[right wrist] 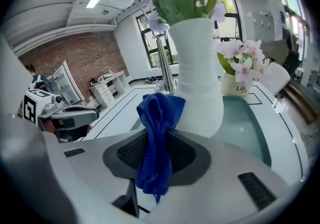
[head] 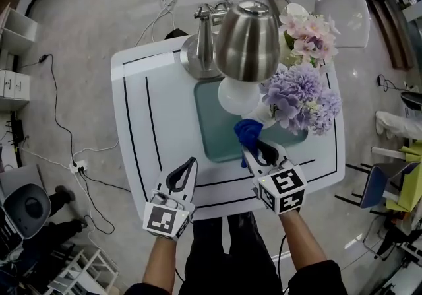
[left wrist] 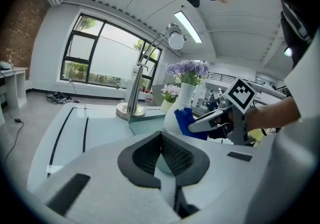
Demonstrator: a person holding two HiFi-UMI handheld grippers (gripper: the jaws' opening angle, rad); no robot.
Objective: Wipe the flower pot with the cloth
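1. The right hand-held gripper [right wrist: 157, 154] is clamping the blue cloth [right wrist: 159, 115] and holding it against the lower side of the white flower pot [right wrist: 200, 85], which is standing on the worktop [head: 165, 130].
2. The left hand-held gripper [left wrist: 162, 157] is hovering nearby, jaws together and empty.
3. Wiping seems to be under way. The next move calls for rubbing around the pot without tipping it.

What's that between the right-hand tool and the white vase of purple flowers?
A blue cloth, pinched in the right gripper, its bunched top against the white vase; the right gripper view shows it best.
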